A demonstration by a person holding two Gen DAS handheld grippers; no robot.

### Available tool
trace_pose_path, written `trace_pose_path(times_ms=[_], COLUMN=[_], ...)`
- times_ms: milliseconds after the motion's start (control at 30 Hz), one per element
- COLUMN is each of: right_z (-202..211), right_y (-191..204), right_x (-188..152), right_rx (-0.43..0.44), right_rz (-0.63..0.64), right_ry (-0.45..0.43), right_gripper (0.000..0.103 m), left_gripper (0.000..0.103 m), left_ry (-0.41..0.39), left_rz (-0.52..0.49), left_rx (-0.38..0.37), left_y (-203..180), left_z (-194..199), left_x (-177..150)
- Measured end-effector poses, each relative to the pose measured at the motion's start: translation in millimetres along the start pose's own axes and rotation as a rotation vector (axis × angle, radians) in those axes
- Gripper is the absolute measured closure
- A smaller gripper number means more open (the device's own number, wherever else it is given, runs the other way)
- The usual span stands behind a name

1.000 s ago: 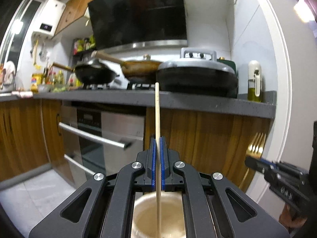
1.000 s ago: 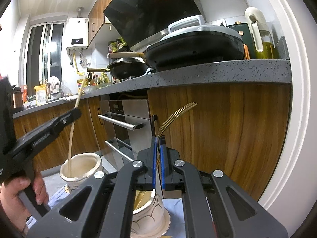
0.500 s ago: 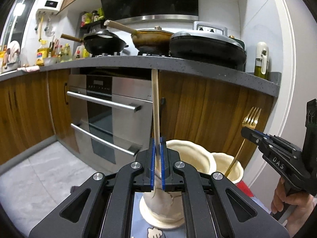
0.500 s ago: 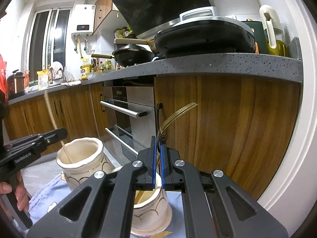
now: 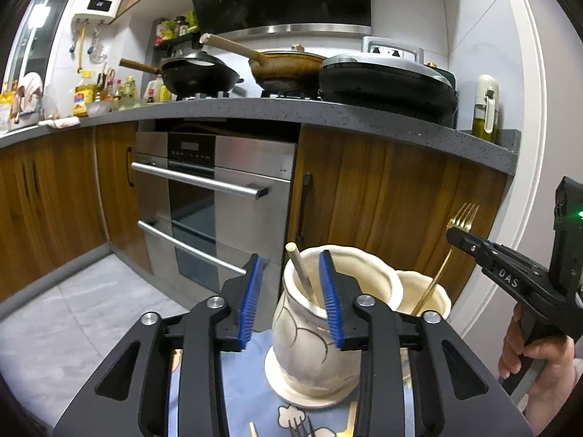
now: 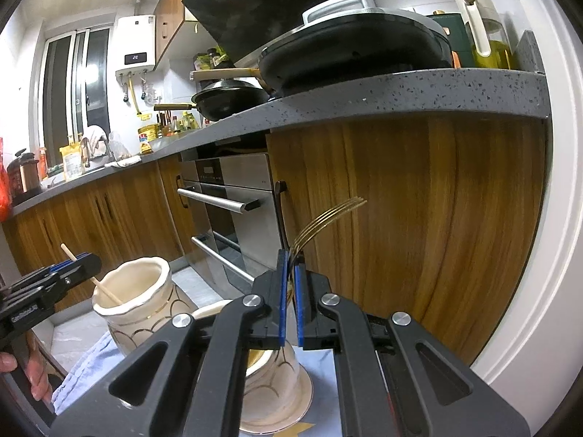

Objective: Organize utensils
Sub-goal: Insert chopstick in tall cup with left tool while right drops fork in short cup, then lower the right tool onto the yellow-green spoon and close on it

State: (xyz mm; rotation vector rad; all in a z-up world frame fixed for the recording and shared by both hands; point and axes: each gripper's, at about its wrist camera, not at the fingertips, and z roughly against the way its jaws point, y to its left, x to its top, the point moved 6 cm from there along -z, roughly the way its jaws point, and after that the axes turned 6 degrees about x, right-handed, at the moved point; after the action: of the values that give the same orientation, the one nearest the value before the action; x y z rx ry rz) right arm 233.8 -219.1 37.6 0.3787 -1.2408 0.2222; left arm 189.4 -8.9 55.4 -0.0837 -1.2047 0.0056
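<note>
Two jars, one utensil each: your left gripper point(image 5: 289, 298) is opening, the chopstick point(image 5: 302, 276) loose in the near jar point(image 5: 313, 346) at twelve o'clock; your right gripper point(image 6: 289, 291) (nearer the far jar point(image 5: 426, 291)) clamps the upright fork point(image 6: 328, 218), handle aimed into it

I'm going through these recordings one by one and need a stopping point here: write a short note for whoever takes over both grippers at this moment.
Left gripper: jaws opening, pads clear of the wooden chopstick, which stands leaning inside the taller cream vase.
Right gripper: shut on the gold fork, tines up, handle reaching down into the shorter cream vase.
Done: chopstick is in its vase.
Left: let go of the fork so that it rests in the shorter vase, then back both grippers away. More utensils appear to lie on the blue cloth at the lower edge; sort those too.
</note>
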Motion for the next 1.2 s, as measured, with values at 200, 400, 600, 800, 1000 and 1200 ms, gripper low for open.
trace_pose_path(times_ms=[200,400,600,800,1000,1200], right_z=[5,17,34,57,71,78], right_y=[-3,2,8,19,37,64], right_x=[4,-3,-19,-40,-73,-92], right_rx=[0.004,0.024,0.022,0.053,0.074,0.111], right_rz=[-0.007,0.002,0.003,-0.022,-0.005,0.039], right_ry=[-0.023,-0.018,0.017,0.046,0.11,0.163], right_gripper=[0.077,0.055,0.034,0.015,0.008,0.008], left_gripper=[0.056,0.038,0.025,0.018,0.017,0.017], left_ry=[-0.002,-0.019,0.011,0.073,0.134,0.148], left_rz=[0.01,0.016,0.007,0.036,0.069,0.109], left_rx=[0.009,0.05,0.084,0.097,0.108,0.127], left_y=[4,13,17,27,41,60], left_z=[9,33,57,73,81,87], left_x=[-1,-7,-34,-70,-103,-119])
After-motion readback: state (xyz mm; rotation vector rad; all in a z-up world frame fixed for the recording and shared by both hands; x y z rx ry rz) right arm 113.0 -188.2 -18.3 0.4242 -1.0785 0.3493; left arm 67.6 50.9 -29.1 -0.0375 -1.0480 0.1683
